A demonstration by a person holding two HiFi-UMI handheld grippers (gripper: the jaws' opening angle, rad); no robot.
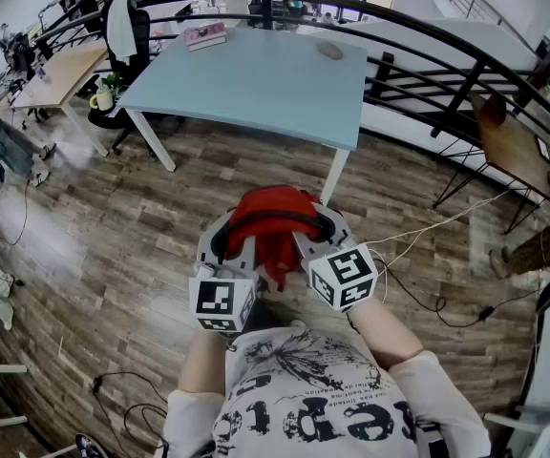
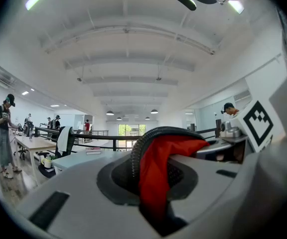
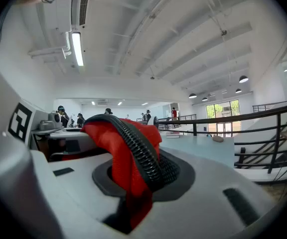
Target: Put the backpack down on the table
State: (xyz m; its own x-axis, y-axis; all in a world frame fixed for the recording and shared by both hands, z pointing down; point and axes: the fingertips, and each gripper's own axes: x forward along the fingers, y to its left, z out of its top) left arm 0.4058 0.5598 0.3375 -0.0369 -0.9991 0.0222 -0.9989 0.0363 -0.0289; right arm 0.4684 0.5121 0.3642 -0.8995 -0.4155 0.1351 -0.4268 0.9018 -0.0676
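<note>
Left tongs and right tongs side by side, level — each clamped on backpack.

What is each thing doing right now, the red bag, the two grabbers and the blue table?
Red fabric backpack: held in the air by both grippers, not on the table yet.
Left gripper: shut on the backpack.
Right gripper: shut on the backpack.
Light blue rectangular table: standing ahead, without the backpack.
Pink book: lying flat on the table.
</note>
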